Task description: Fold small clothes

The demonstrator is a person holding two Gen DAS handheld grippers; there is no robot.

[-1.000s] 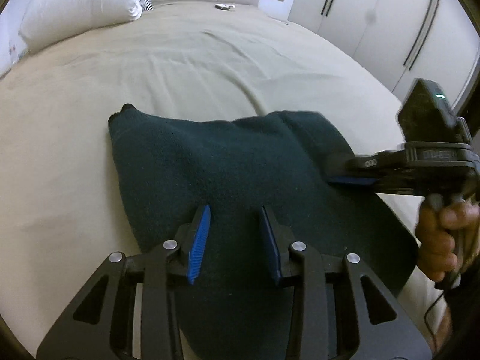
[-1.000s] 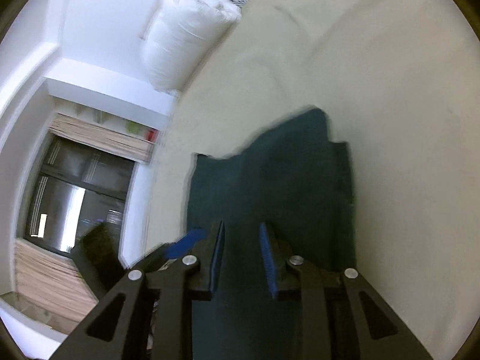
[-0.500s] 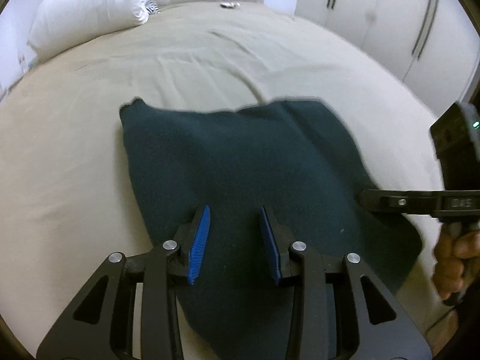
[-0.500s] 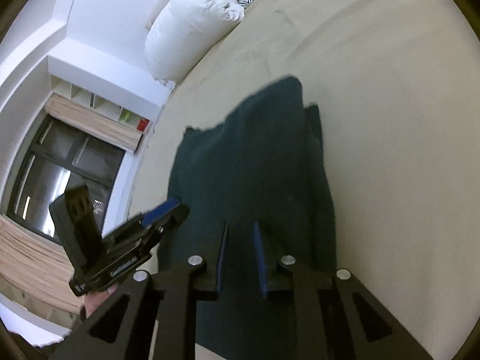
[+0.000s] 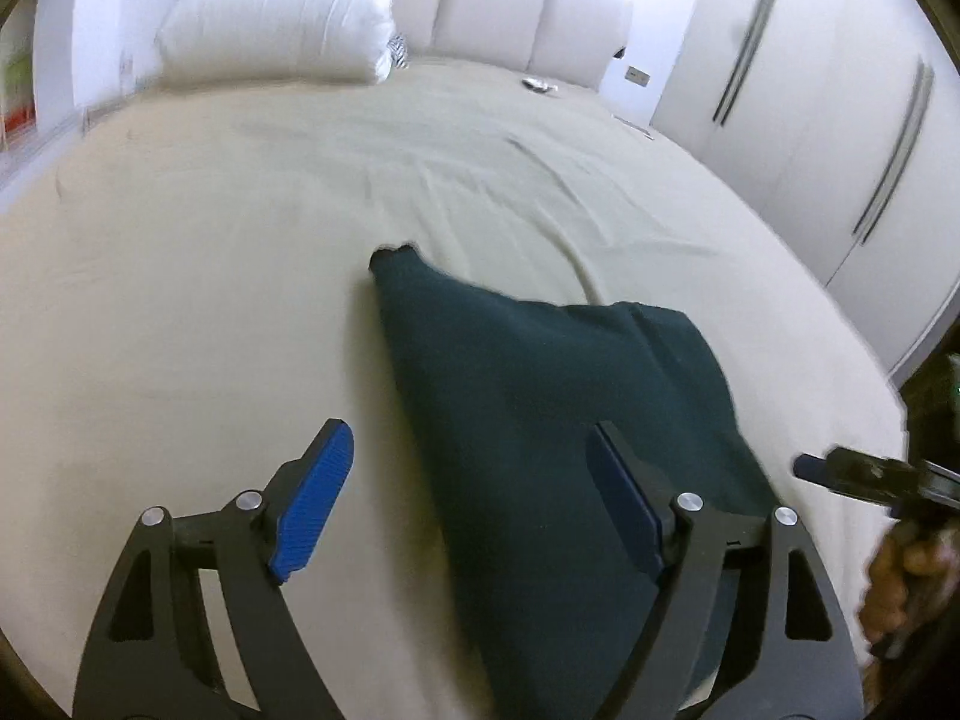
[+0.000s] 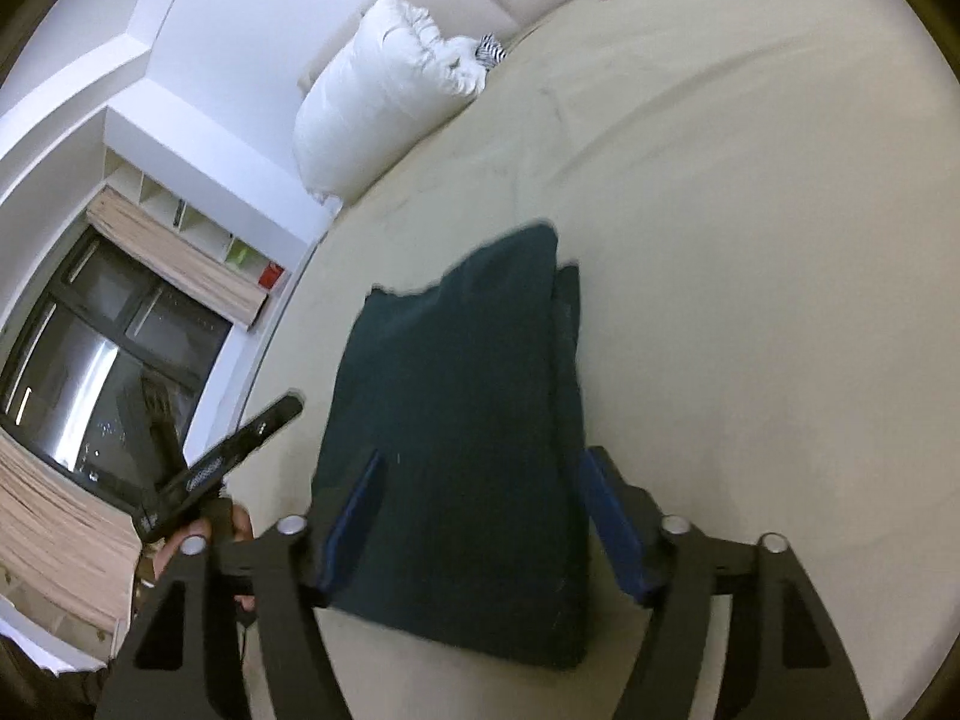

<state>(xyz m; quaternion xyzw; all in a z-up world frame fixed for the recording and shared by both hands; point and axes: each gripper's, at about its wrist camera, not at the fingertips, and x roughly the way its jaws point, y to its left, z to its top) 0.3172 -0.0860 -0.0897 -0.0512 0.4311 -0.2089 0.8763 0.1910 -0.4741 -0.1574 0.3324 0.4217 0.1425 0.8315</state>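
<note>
A dark teal folded garment (image 5: 558,420) lies flat on the beige bed sheet (image 5: 240,240); it also shows in the right wrist view (image 6: 462,420). My left gripper (image 5: 468,480) is open wide and empty, above the garment's near left edge. My right gripper (image 6: 480,498) is open wide and empty, its fingers on either side of the garment's near end. The right gripper also shows at the right edge of the left wrist view (image 5: 864,474). The left gripper shows at the left of the right wrist view (image 6: 240,438).
A white pillow (image 5: 270,30) lies at the head of the bed beside a padded headboard (image 5: 516,18). White wardrobe doors (image 5: 840,120) stand to the right. A small object (image 5: 539,84) lies far up the bed. A dark window (image 6: 102,372) is left.
Both grippers have opened from nearly shut to wide open and let go of the garment. Both have pulled back a little. The garment now lies flat and narrower.
</note>
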